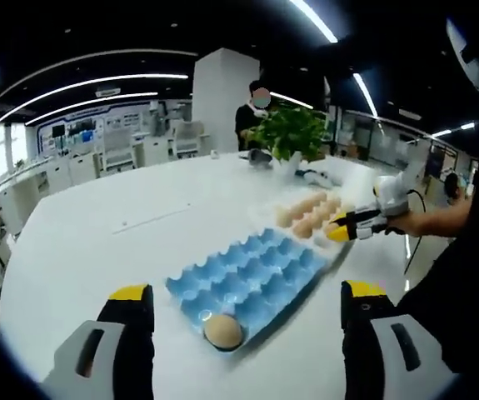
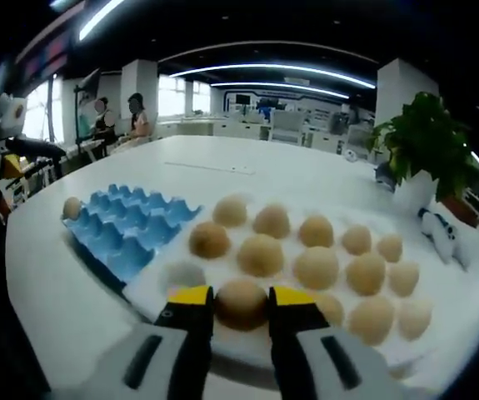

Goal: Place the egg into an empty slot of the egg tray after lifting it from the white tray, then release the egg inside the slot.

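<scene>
Closing on an egg [image 2: 241, 302] in the white tray [image 2: 157, 292], as I read it: my right gripper [image 2: 241, 302] has its yellow-tipped jaws narrowed to either side of that egg, touching it or very nearly. Whether the grip is firm yet I cannot tell; the egg appears to sit in the tray, not lifted.

Step in hand, by my judgement: the pick. No lift has begun.

The egg is tan-brown, matte, smooth, slightly darker than its paler neighbours [image 2: 316, 267], which crowd close behind and to the right of it. Tight quarters; a straight lift clear of the others looks safest before any sideways travel.

The blue egg tray [image 2: 122, 229] lies just beside the white tray, to the left in the right gripper view. In the left gripper view the blue egg tray [image 1: 251, 275] has one egg already seated [image 1: 222, 331] in a near corner slot; the other slots I can see look empty.

My left gripper [image 1: 247, 312] hangs over the table [image 1: 106, 242] near that corner, jaws wide apart, holding nothing.

Next move calls for a gentle squeeze, a vertical lift, then a carry over to an open slot. Too hard a pinch risks cracking the shell.
</scene>
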Tool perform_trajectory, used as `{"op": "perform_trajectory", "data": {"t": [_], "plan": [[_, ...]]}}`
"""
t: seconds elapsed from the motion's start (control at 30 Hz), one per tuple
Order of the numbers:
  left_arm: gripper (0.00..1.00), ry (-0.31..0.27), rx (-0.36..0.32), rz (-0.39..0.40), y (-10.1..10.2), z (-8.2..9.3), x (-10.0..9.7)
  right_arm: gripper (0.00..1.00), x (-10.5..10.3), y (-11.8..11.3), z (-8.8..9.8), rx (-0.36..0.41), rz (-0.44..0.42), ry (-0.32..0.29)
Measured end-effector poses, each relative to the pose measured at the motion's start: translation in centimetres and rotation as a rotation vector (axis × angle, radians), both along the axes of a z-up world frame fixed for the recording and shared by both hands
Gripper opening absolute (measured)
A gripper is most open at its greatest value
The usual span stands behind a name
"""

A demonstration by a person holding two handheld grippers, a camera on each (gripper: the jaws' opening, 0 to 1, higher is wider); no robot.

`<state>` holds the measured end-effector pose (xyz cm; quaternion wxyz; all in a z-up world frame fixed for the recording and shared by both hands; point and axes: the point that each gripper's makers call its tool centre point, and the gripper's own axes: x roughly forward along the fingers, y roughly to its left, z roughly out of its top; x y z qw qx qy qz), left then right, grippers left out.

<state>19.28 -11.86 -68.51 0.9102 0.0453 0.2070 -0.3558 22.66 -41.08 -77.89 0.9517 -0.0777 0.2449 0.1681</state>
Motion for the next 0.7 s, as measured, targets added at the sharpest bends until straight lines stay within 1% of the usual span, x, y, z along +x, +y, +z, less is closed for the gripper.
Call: {"op": "perform_trajectory", "data": {"t": [0.03, 0.07, 0.1, 0.13, 0.17, 0.27, 0.37, 0.47, 0.53, 0.57, 0.63, 0.67, 0.7], "plan": [[0.97, 0.003, 0.000, -0.036, -0.2, -0.2, -0.4, 0.26, -0.1, 0.0, 0.0, 0.000, 0.002, -0.001], [0.94, 0.036, 0.022, -0.036, 0.1, -0.9, -0.7, 0.26, -0.1, 0.0, 0.0, 0.003, 0.001, -0.002], [0.90, 0.058, 0.046, -0.005, 0.6, -1.5, -0.6, 0.26, -0.1, 0.0, 0.1, 0.004, 0.000, -0.003], [0.85, 0.093, 0.065, 0.011, 1.1, -2.3, -0.7, 0.26, -0.2, -0.1, 0.1, 0.003, -0.001, -0.004], [0.82, 0.107, 0.065, -0.007, 1.0, -2.6, -1.0, 0.26, -0.3, -0.1, 0.1, 0.005, -0.003, -0.007], [0.90, 0.114, 0.052, 0.010, 1.0, -2.8, -1.0, 0.26, -0.5, -0.1, 0.1, 0.007, -0.006, -0.013], [0.90, 0.114, 0.039, 0.005, 0.9, -2.7, -1.3, 0.26, -0.5, -0.1, 0.2, 0.006, -0.006, -0.014], [0.95, 0.112, 0.039, -0.012, 0.7, -2.6, -1.5, 0.26, -0.7, -0.2, 0.2, 0.008, -0.002, -0.019], [1.00, 0.100, 0.049, -0.016, 0.6, -2.6, -1.5, 0.26, -0.7, -0.1, 0.3, 0.009, 0.001, -0.022], [1.00, 0.105, 0.046, -0.049, 0.3, -2.7, -1.9, 0.26, -0.7, -0.1, 0.3, 0.010, 0.002, -0.023], [1.00, 0.109, 0.040, -0.079, -0.2, -2.7, -2.3, 0.26, -0.7, -0.1, 0.3, 0.010, 0.004, -0.024], [1.00, 0.116, 0.048, -0.087, -0.2, -3.0, -2.4, 0.26, -0.8, -0.1, 0.3, 0.013, 0.000, -0.021], [1.00, 0.124, 0.082, -0.087, -0.1, -3.5, -2.4, 0.26, -0.7, -0.1, 0.3, 0.007, 0.003, -0.017]]}}
